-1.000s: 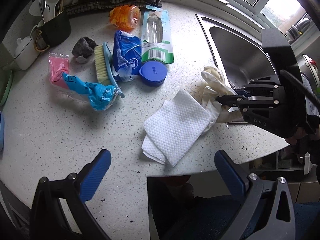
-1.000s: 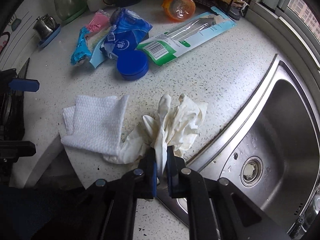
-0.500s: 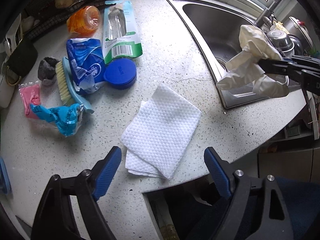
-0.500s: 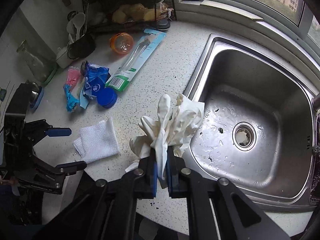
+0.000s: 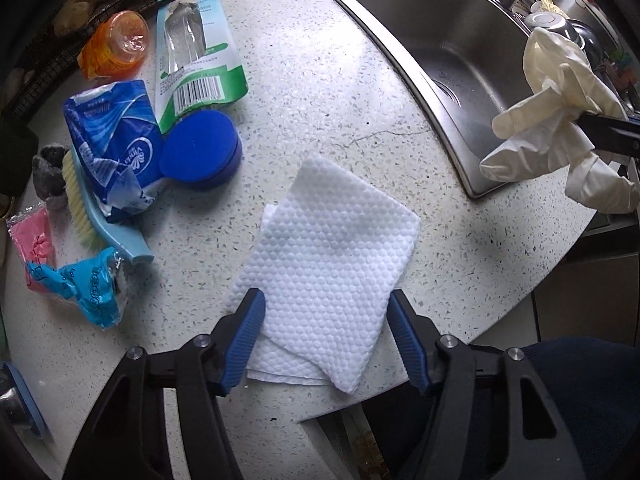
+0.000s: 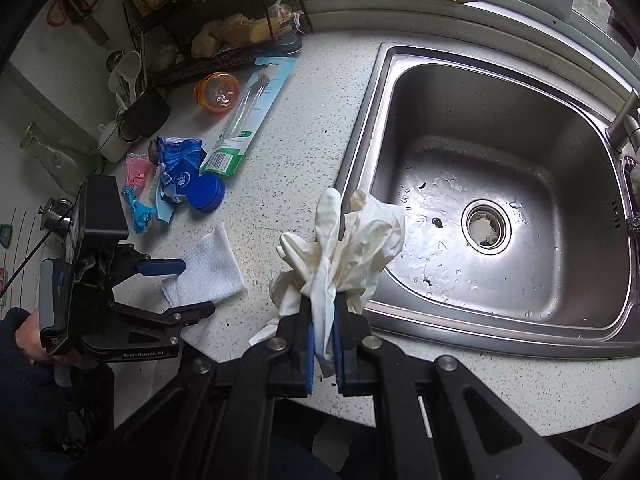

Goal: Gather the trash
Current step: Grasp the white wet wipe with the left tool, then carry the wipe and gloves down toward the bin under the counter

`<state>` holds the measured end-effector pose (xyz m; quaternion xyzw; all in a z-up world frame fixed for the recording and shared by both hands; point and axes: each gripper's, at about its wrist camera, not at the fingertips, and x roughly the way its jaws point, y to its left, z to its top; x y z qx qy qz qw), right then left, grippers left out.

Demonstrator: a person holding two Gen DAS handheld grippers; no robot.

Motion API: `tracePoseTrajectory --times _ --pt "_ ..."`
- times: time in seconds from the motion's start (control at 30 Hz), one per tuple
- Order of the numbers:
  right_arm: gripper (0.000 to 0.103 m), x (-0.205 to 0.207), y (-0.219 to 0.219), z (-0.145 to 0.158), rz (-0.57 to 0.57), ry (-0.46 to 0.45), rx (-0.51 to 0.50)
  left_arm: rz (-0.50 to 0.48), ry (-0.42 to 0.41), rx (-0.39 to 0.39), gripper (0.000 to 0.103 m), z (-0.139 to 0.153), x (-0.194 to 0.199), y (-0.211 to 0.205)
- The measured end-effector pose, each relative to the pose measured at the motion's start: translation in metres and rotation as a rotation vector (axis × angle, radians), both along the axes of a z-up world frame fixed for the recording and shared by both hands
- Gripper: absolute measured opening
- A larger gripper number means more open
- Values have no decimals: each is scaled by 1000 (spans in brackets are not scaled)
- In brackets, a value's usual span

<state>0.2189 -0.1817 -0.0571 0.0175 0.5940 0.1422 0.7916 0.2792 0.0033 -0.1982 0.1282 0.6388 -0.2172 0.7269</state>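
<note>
My right gripper point(image 6: 323, 320) is shut on a crumpled cream rubber glove point(image 6: 344, 248) and holds it in the air above the counter edge beside the sink; the glove also shows in the left wrist view point(image 5: 556, 128). My left gripper point(image 5: 326, 316) is open, its blue fingers straddling the near end of a folded white paper towel point(image 5: 328, 268) that lies on the speckled counter. The towel also shows in the right wrist view point(image 6: 212, 272), with the left gripper point(image 6: 180, 280) around it.
Behind the towel lie a blue round lid point(image 5: 200, 148), a blue tissue pack point(image 5: 112, 140), a scrub brush point(image 5: 92, 216), a light blue wrapper point(image 5: 88, 284), a pink packet point(image 5: 32, 236), a green-white package point(image 5: 196, 52) and an orange cup point(image 5: 116, 46). The steel sink point(image 6: 500, 200) is to the right.
My right gripper has lifted the glove off the counter and carried it up and away. My left gripper has moved forward and down until its fingers straddle the towel.
</note>
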Motion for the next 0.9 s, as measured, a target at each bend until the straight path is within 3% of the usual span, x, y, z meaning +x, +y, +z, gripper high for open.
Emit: tracePoseTrajectory --times 0.13,0.33,0.47,0.8,0.9 --pt "7 -4 2 4 -7 -1 18 -8 -13 30 43 4 1 0" --pt "7 -5 2 5 -18 -5 36 -21 -23 37 40 6 -12 -1" --pt "7 -8 0 4 -25 -2 41 -25 -6 26 13 8 -14 -7" --pt "7 -18 -6 5 -15 -7 43 100 -16 -118 8 32 -32 4" --pt "7 -24 -6 8 4 -15 53 127 -35 -128 7 47 -38 7"
